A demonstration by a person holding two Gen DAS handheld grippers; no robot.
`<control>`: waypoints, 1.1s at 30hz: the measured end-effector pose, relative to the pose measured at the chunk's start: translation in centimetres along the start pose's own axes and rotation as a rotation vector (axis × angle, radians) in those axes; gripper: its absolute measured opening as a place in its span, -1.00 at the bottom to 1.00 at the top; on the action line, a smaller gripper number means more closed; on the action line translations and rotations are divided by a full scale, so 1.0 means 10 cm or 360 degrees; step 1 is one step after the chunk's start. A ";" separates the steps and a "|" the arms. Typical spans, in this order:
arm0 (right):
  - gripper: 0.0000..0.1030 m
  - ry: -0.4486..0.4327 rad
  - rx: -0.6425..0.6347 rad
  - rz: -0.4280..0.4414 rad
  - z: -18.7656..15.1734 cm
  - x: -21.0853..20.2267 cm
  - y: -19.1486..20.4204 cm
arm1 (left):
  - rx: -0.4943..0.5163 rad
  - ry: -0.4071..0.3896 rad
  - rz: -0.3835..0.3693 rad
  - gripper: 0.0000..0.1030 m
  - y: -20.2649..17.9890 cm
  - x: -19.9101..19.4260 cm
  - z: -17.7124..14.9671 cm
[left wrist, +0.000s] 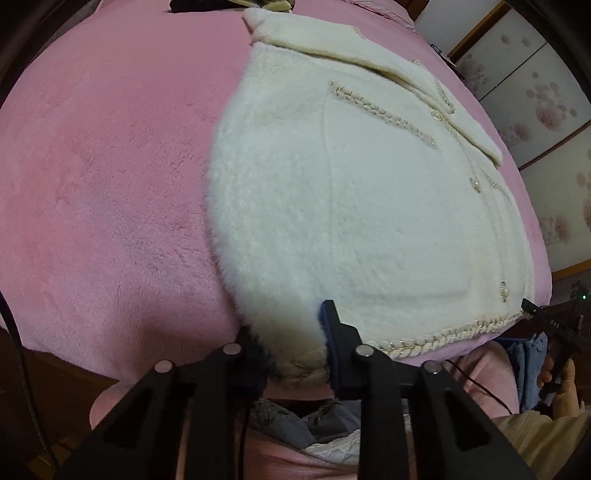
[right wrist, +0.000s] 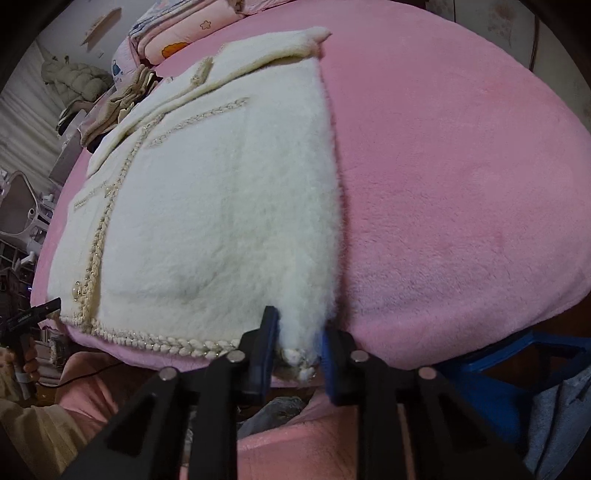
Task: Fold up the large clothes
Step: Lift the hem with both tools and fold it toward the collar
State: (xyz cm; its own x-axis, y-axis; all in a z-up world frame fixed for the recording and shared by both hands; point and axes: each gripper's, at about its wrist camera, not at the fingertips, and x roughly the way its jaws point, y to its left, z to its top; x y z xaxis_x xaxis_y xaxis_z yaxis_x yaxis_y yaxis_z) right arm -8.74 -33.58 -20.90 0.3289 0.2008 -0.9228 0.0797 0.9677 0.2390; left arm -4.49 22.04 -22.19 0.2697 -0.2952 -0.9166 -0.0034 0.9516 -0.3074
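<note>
A white fluffy jacket [left wrist: 351, 206] lies flat on a bed covered with a pink plush blanket [left wrist: 103, 177]. Its front faces up, with pearl buttons [left wrist: 476, 183] and a braided trim [left wrist: 436, 334] along the bottom hem. In the left wrist view the jacket fills the area from the centre toward 3 o'clock, its collar is near 12 o'clock, and the hem runs along the near edge of the bed.

The left claw [left wrist: 291, 354] is at 6 o'clock in its own view. Its jaws are nearly closed and they pinch the hem corner of the jacket, so the fluffy fabric is bunched between the dark pads. The right claw [right wrist: 297, 350] is at 6 o'clock in the right wrist view. It is also nearly closed, and it grips the other hem corner, where a small tuft with the braid sticks out between its blue pads [right wrist: 267, 332].

In the right wrist view the left claw appears small at 9 o'clock, just at the far corner of the hem. Pillows [right wrist: 177, 33] and some folded clothes [right wrist: 122, 99] lie near 11 o'clock, beyond the collar.
</note>
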 end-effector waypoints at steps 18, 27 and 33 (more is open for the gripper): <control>-0.74 -0.0640 -0.0040 0.0300 0.73 -1.30 0.38 | -0.0595 -0.0316 -0.0507 -0.78 -0.04 -0.94 0.74; -0.93 -0.0899 -0.0010 0.0367 1.88 -1.57 0.52 | -0.0633 -0.0550 -0.0497 -0.78 -0.15 -1.21 1.93; -1.00 -0.0997 0.0055 0.0194 2.78 -1.43 0.38 | -0.0571 -0.0509 -0.0383 -0.78 -0.26 -0.80 2.75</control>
State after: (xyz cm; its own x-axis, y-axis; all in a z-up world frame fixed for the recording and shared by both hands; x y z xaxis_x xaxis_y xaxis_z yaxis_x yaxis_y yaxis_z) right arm 13.02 -37.00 1.63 0.8244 0.1721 -0.5393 0.0336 0.9361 0.3502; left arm 19.81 24.34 -7.01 0.5830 -0.4074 -0.7030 -0.2192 0.7543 -0.6188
